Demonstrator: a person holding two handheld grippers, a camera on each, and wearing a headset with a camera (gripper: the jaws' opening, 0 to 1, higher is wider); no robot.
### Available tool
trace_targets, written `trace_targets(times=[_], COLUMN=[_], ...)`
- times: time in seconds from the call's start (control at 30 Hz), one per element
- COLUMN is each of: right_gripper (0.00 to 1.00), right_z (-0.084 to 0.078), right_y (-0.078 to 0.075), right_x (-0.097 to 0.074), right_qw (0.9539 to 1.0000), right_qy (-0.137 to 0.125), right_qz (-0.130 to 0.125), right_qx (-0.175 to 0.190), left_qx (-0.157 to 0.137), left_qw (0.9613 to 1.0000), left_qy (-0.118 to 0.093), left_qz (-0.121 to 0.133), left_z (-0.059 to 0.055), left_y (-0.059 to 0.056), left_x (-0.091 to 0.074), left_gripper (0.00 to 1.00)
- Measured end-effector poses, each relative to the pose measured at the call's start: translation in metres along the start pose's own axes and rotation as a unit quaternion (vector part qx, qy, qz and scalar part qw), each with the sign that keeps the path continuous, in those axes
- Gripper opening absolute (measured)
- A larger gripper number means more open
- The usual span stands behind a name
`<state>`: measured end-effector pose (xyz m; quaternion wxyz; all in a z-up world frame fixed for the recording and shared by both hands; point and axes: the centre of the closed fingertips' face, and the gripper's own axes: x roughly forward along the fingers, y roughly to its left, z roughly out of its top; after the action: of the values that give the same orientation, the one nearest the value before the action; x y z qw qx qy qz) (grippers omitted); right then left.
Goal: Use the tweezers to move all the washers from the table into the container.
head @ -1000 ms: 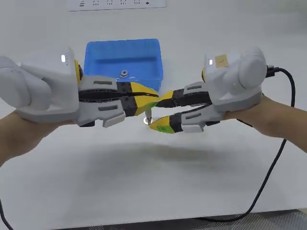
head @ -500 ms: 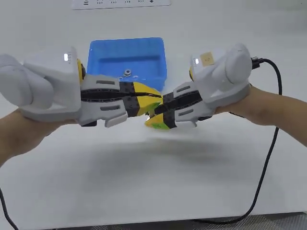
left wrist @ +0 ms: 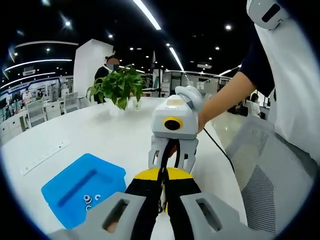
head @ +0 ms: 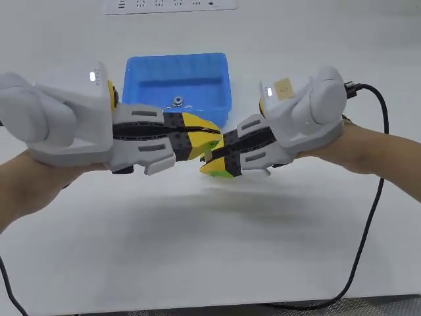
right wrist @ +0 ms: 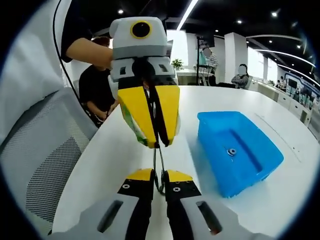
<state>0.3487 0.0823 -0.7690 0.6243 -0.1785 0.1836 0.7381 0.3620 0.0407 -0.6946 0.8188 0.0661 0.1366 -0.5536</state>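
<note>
Pinching tweezers (right wrist: 158, 162) | left hand-held gripper (right wrist: 156, 144), right hand-held gripper (right wrist: 159, 176) | jaws closed

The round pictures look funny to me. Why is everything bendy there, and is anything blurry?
Left gripper view: fisheye lens curves the ceiling lights; container sharp. Right gripper view: same bending, tweezers sharp up close. Head view: no bending, even light, soft shadow on the table.
</note>
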Motion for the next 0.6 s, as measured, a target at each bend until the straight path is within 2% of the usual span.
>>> trace_targets(times=[0.13, 0.27, 0.37, 0.47, 0.53, 0.6], right_gripper=[0.09, 0.09, 0.09, 0.09, 0.09, 0.09], right_z=[-0.001, 0.004, 0.011, 0.019, 0.026, 0.032], right_y=[-0.002, -0.004, -0.005, -0.005, -0.006, -0.006], right_x=[-0.001, -0.003, -0.006, -0.009, -0.012, -0.014], right_qw=[1.0, 0.9999, 0.9998, 0.9997, 0.9995, 0.9993], right_qy=[0.001, 0.0, -0.005, -0.009, -0.012, -0.015], right_qz=[-0.006, -0.012, -0.018, -0.021, -0.025, -0.027], right_qx=[0.001, -0.002, -0.004, -0.01, -0.014, -0.019], left_qx=[0.002, -0.008, -0.011, -0.016, -0.026, -0.038], left_qw=[1.0, 0.9996, 0.9992, 0.998, 0.9968, 0.994], left_qy=[0.006, -0.01, -0.017, -0.024, -0.035, -0.052], left_qz=[0.001, 0.026, 0.035, 0.056, 0.067, 0.088], left_z=[-0.001, 0.006, 0.01, 0.012, 0.014, 0.017], left_y=[-0.004, 0.002, 0.001, 0.001, 0.0, 0.001], left_x=[-0.004, -0.015, -0.026, -0.04, -0.048, -0.057], left_gripper=[0.16, 0.2, 0.24, 0.31, 0.41, 0.58])
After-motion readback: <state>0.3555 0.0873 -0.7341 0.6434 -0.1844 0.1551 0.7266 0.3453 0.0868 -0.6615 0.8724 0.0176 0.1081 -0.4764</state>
